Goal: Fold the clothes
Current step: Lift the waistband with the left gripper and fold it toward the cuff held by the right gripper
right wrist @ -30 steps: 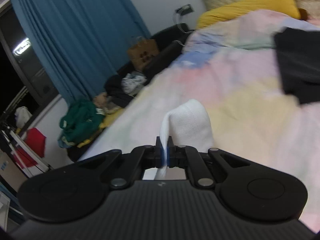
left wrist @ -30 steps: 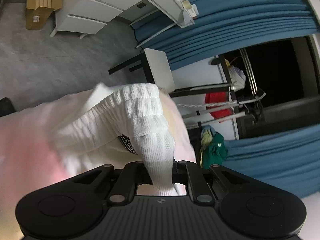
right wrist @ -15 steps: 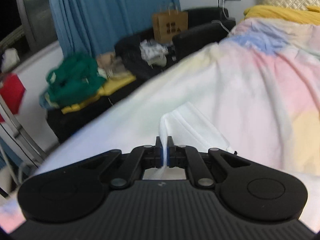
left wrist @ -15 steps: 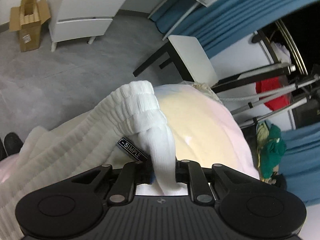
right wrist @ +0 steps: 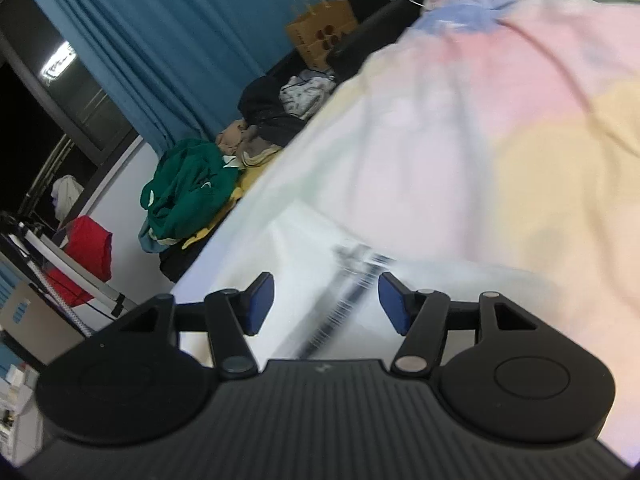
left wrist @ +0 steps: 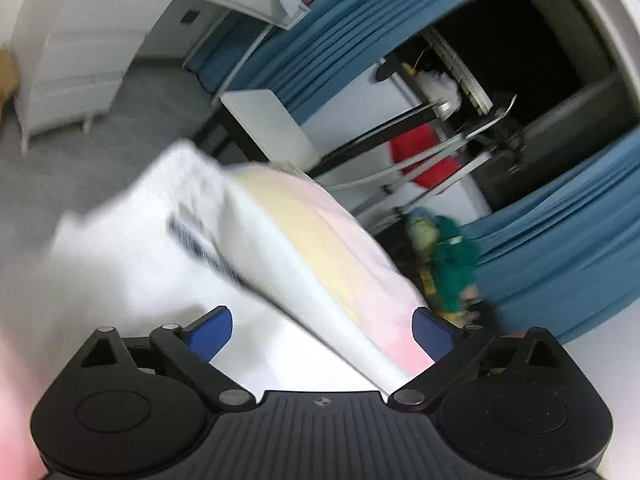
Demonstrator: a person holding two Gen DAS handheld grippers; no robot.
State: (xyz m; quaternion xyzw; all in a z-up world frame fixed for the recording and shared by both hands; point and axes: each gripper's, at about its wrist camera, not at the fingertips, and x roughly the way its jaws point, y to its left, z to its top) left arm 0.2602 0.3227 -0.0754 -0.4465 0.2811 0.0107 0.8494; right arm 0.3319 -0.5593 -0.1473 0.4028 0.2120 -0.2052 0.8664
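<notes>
— Now, left gripper (left wrist: 322,330)?
— Jaws standing wide, gripping nothing; blurred white ribbed-knit garment (left wrist: 160,248) lying just ahead.
— Right gripper (right wrist: 326,302)?
— Likewise gaping, hovering over the garment on the pastel patchwork bedspread (right wrist: 500,128).

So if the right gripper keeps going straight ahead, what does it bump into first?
Most likely the white garment, lying blurred right in front of the open right gripper. Beyond it comes the pastel bedspread. Depth is hard to judge through the blur.
</notes>
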